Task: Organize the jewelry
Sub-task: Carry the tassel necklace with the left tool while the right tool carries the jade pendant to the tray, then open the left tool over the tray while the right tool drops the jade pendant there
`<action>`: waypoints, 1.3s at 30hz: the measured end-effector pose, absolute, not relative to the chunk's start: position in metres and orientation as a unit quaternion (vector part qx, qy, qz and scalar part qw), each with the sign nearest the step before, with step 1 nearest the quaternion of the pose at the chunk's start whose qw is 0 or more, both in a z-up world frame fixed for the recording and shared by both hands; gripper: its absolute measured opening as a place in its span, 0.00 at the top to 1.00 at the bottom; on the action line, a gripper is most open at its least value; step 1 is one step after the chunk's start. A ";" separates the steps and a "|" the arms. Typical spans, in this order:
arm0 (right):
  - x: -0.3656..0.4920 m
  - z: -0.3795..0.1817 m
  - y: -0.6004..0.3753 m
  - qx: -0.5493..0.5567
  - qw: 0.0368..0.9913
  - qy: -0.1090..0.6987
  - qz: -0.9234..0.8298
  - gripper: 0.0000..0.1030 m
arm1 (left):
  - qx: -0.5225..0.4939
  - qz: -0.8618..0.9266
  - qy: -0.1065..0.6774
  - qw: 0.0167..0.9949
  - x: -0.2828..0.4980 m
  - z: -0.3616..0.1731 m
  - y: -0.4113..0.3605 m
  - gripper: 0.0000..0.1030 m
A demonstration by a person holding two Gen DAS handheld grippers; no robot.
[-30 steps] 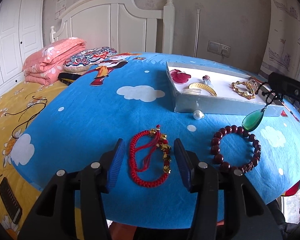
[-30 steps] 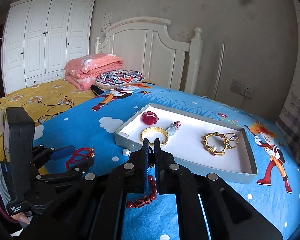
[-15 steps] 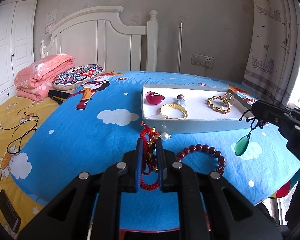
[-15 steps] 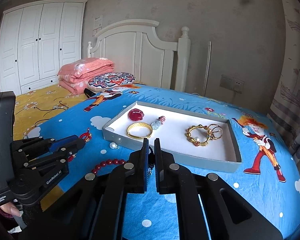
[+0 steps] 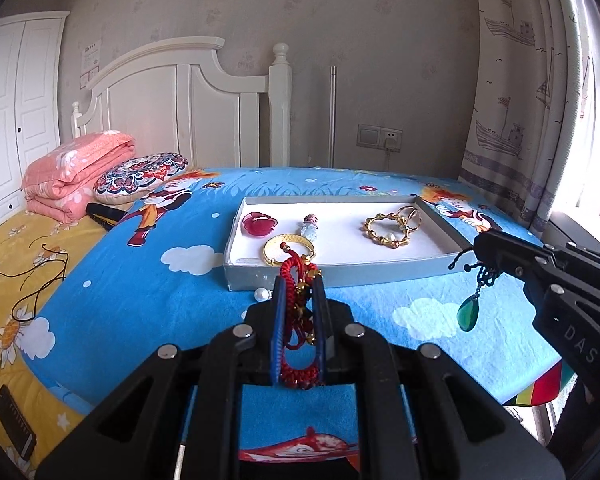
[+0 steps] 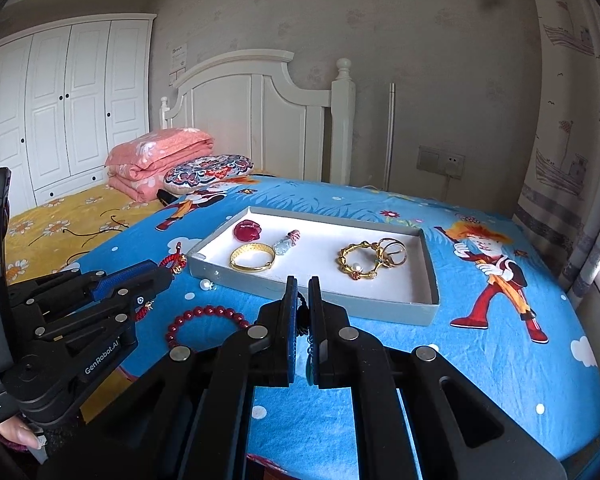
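Jewelry sits split between your two claws and the shallow grey cardboard tray [image 5: 436, 229] on the bed's blue cartoon-print sheet [image 5: 148, 296]. Your left claw [image 5: 298, 280] is pressed together on the red braided cord bracelet with small gold beads [image 5: 296, 268], which loops up above the blue pads and hangs below them, lifted clear of the sheet just in front of the tray's near wall. Your right claw [image 6: 302, 280] is also pressed together, pinching the black cord of the green teardrop pendant [image 5: 469, 314]; from the left wrist view the pendant dangles freely below the claw tips, off the tray's right end.

Inside the tray you have a dark red flower-shaped piece [image 6: 247, 230], a plain gold bangle [image 6: 253, 256], a small pale glass charm [image 6: 286, 242], a gold bamboo-link bracelet with a pearl [image 6: 358, 266] and a pair of thin gold rings [image 6: 394, 251] touching it.

On the sheet near the tray's front left corner lies a loose white pearl bead [image 6: 207, 284], and closer to you the dark red round-bead bracelet [image 6: 206, 322]. A fingertip of yours [image 6: 20, 436] shows under the left claw's handle.
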State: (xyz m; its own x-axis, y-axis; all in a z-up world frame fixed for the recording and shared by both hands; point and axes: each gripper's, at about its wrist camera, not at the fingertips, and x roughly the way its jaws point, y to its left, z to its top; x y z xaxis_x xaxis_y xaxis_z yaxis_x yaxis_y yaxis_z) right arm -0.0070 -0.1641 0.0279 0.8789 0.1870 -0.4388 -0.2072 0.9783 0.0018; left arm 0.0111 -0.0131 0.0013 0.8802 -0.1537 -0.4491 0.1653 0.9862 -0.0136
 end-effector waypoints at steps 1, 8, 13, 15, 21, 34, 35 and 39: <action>-0.008 0.029 -0.167 -0.021 0.970 0.223 0.100 0.94 | 0.014 -0.083 0.229 0.970 0.009 0.003 -0.016 0.88; -0.016 0.031 -0.182 -0.010 0.972 0.217 0.091 0.94 | 0.031 -0.085 0.219 0.972 -0.001 0.008 -0.035 0.88; -0.015 0.029 -0.187 -0.005 0.972 0.218 0.089 0.94 | 0.038 -0.086 0.221 0.971 -0.001 0.007 -0.043 0.88; -0.011 0.028 -0.188 -0.004 0.971 0.221 0.091 0.94 | 0.037 -0.087 0.225 0.970 0.002 0.006 -0.044 0.88; 0.018 0.026 -0.184 -0.011 0.969 0.228 0.093 0.94 | 0.040 -0.095 0.240 0.965 0.034 0.005 -0.049 0.88; 0.122 0.034 -0.196 -0.013 0.964 0.254 0.075 0.94 | 0.022 -0.079 0.288 0.954 0.160 0.027 -0.039 0.88; 0.130 0.033 -0.197 -0.012 0.963 0.258 0.072 0.94 | 0.023 -0.075 0.290 0.954 0.167 0.027 -0.040 0.88; 0.154 0.034 -0.199 -0.008 0.960 0.271 0.066 0.94 | 0.017 -0.068 0.307 0.949 0.194 0.022 -0.042 0.88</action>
State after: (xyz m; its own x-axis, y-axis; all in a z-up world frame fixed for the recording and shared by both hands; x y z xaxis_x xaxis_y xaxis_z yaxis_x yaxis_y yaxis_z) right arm 0.1545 -0.1988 0.0340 0.8447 0.1219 -0.5212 -0.1307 0.9912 0.0199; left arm 0.1937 -0.0419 0.0223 0.8026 -0.1191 -0.5845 0.1405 0.9900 -0.0088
